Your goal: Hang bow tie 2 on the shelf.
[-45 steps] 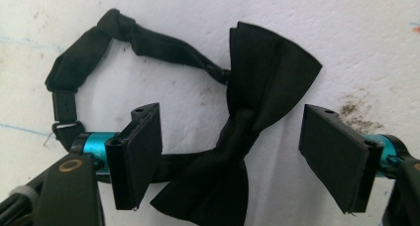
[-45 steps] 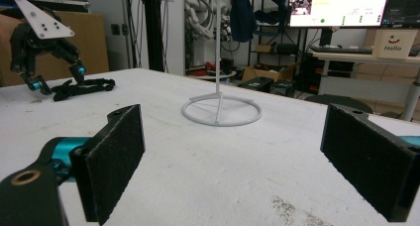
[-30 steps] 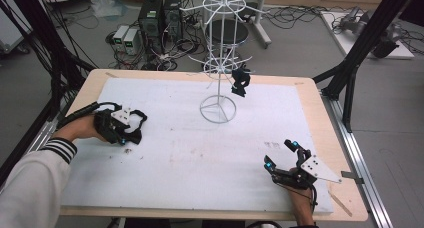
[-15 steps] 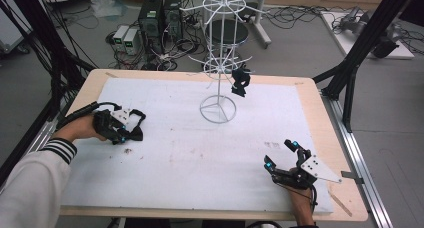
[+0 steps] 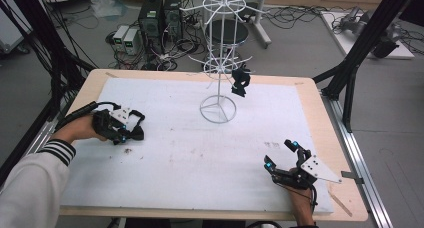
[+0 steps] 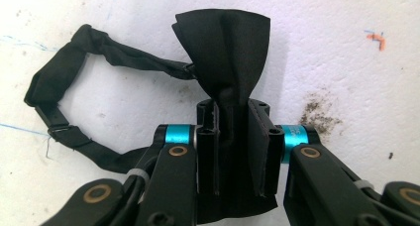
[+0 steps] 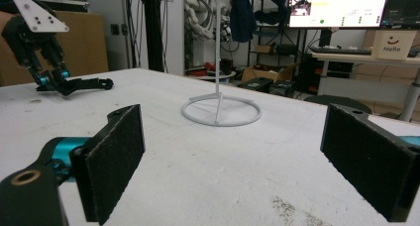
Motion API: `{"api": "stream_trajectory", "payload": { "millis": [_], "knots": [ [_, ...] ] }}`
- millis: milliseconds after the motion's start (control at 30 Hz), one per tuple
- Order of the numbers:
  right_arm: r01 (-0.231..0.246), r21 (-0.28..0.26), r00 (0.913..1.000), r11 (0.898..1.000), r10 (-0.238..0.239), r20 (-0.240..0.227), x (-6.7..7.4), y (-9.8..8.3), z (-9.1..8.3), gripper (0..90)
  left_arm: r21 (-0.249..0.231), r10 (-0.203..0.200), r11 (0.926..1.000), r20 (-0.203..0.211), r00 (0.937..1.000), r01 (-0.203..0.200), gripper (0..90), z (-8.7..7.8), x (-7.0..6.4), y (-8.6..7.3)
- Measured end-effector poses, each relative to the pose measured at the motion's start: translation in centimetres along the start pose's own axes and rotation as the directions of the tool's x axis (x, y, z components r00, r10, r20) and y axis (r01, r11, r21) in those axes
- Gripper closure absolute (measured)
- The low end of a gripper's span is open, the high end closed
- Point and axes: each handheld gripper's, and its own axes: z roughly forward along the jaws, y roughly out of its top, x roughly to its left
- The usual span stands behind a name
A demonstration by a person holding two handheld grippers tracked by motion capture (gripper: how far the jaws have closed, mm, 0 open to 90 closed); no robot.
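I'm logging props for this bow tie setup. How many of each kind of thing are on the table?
Black bow ties: 2, one on the mat, one hanging on the rack
White wire racks: 1
Hand-held grippers: 2, left, right
Total: 5

High view overlooks table [image 5: 310, 103]; gripper views sit low.

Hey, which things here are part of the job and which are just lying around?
In use: bow tie, pinched by the shut left gripper; wire rack with another bow tie hanging; open right gripper.
Lying about: computers, cables on the floor.
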Motion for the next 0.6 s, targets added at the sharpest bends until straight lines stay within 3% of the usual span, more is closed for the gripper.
{"api": "stream_trajectory", "payload": {
  "millis": [167, 367, 600],
  "knots": [
    [0.003, -0.002, 1.0, 1.0, -0.003, 0.001, 0.1, 0.0, 0.0, 9.3, -0.021, -0.031, 0.9993, -0.008, 0.9995, 0.031, 75.7, -0.3, -0.3, 0.5],
    [0.001, -0.007, 1.0, 1.0, -0.001, 0.0, 0.1, 0.0, -0.1, 9.3, -0.109, -0.079, 0.9911, -0.028, 0.9964, 0.076, 75.4, -1.2, -0.6, 1.2],
    [0.002, -0.007, 1.0, 1.0, -0.002, -0.001, 0.1, 0.0, -0.1, 9.3, -0.257, -0.149, 0.9575, -0.057, 0.9872, 0.13, 75.4, -2.0, -0.9, 1.7]
  ]
}}
